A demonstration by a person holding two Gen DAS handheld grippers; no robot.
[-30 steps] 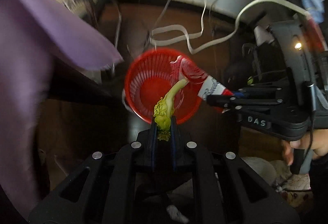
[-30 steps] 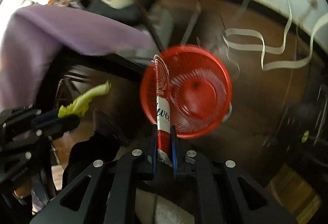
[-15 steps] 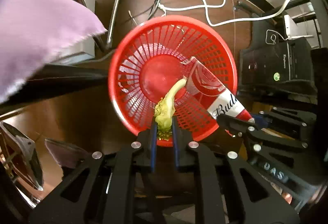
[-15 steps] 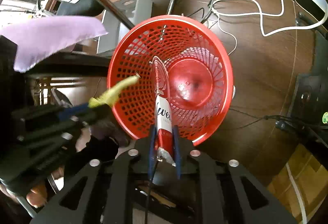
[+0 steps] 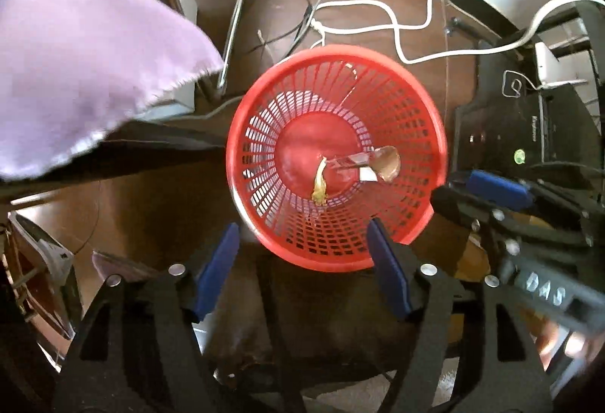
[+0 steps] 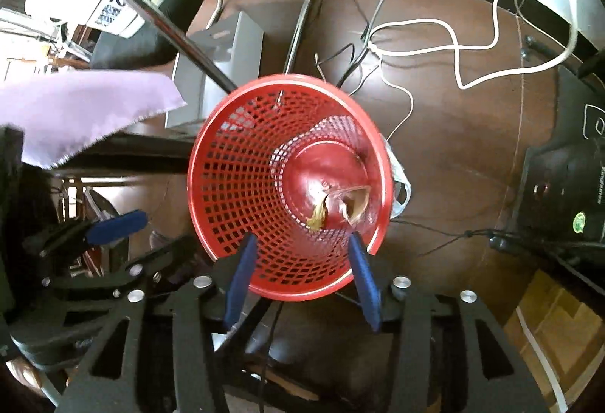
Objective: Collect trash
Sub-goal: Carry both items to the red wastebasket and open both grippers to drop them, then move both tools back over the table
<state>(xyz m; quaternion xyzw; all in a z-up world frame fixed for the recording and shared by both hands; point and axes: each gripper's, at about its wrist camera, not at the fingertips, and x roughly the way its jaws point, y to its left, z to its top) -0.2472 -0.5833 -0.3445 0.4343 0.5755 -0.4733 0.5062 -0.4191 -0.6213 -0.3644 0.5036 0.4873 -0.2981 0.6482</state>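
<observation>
Fingers on both tools are spread wide with nothing between them: the left gripper (image 5: pixel 302 258) and the right gripper (image 6: pixel 300 275) each hang above the near rim of the red basket (image 5: pixel 264 110), blue pads parted and bare. Down on the basket's solid floor lie the two pieces of trash, a wilted vegetable scrap (image 5: pixel 319 182) and, touching it on the right, a crushed can (image 5: pixel 368 165) lying on its side with its open mouth showing. Both look blurred, so whether they have fully settled is unclear. Judging by this, the drop is done and the risk now lies in pulling away: the right gripper's pads sit just over the rim, and a careless lift or sideways swing could clip the light plastic basket and tip it, spilling the contents onto the brown floor (image 6: pixel 453 148). White cables (image 6: pixel 435 39) snake across that floor close behind the basket, and a chair leg (image 6: pixel 181 42) runs just beside its far edge, so a nudged basket could snag either one. A purple cloth (image 5: pixel 75 73) hangs at the left, well clear.
</observation>
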